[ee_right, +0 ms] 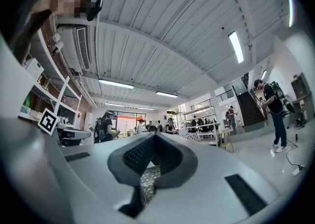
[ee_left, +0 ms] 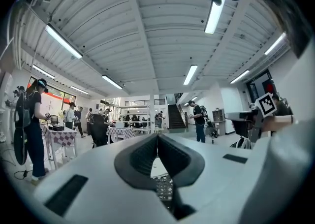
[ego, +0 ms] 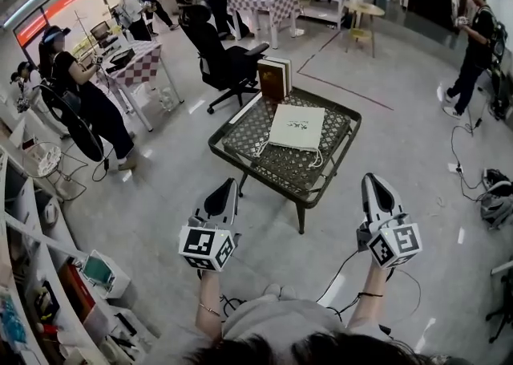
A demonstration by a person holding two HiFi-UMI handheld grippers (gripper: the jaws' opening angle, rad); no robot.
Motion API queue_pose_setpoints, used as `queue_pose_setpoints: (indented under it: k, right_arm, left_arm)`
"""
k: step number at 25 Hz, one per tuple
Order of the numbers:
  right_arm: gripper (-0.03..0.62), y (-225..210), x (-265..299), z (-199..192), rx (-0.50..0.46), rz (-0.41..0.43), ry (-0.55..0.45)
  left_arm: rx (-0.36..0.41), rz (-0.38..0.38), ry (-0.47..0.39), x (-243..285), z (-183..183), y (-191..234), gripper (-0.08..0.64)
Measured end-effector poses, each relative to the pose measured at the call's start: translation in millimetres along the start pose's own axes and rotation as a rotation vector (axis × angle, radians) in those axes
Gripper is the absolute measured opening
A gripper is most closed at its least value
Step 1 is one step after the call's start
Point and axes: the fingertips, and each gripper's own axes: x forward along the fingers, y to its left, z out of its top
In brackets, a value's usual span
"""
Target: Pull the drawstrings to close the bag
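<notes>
A flat white drawstring bag (ego: 297, 127) lies on a low dark mesh table (ego: 240, 137), its white drawstrings (ego: 316, 161) trailing off the near edge of the bag. My left gripper (ego: 225, 188) is held in the air short of the table's near left side, shut with nothing in it. My right gripper (ego: 370, 182) hovers to the right of the table's near corner, also shut and empty. In the left gripper view the jaws (ee_left: 157, 137) meet at the tips, with a bit of table mesh below them. The right gripper view shows the right gripper (ee_right: 154, 137) closed the same way.
Two dark books (ego: 274, 79) stand at the table's far edge. A black office chair (ego: 220, 58) is behind the table. Checked-cloth tables (ego: 138, 66) and several people fill the room. Shelving (ego: 48, 275) runs along the left; cables (ego: 457, 159) lie on the floor at right.
</notes>
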Motion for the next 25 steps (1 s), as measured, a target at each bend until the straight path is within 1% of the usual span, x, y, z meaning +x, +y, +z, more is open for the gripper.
queue_pose_setpoints:
  k: [2, 6, 13, 18, 25]
  right_arm:
    - [0.021, -2.6, 2.1, -1.5, 0.000, -0.003, 0.005]
    - [0.021, 0.2, 10.9, -5.9, 0.011, 0.009, 0.017]
    - [0.021, -3.4, 35.0, -16.5, 0.023, 0.011, 0.028]
    - [0.021, -9.4, 63.5, -25.4, 0.034, -0.022, 0.030]
    - [0.021, -9.4, 121.9, -41.2, 0.033, -0.052, 0.048]
  left_arm:
    - [0.004, 0.003, 0.008, 0.2, -2.8, -2.3, 0.025]
    - [-0.021, 0.024, 0.020, -1.2, -9.5, 2.3, 0.025]
    - [-0.030, 0.007, 0.022, 15.5, -13.5, 13.7, 0.025]
    - [-0.039, -0.004, 0.034, 36.9, -27.6, 37.4, 0.025]
    - [-0.059, -0.035, 0.036, 86.2, -34.9, 90.1, 0.025]
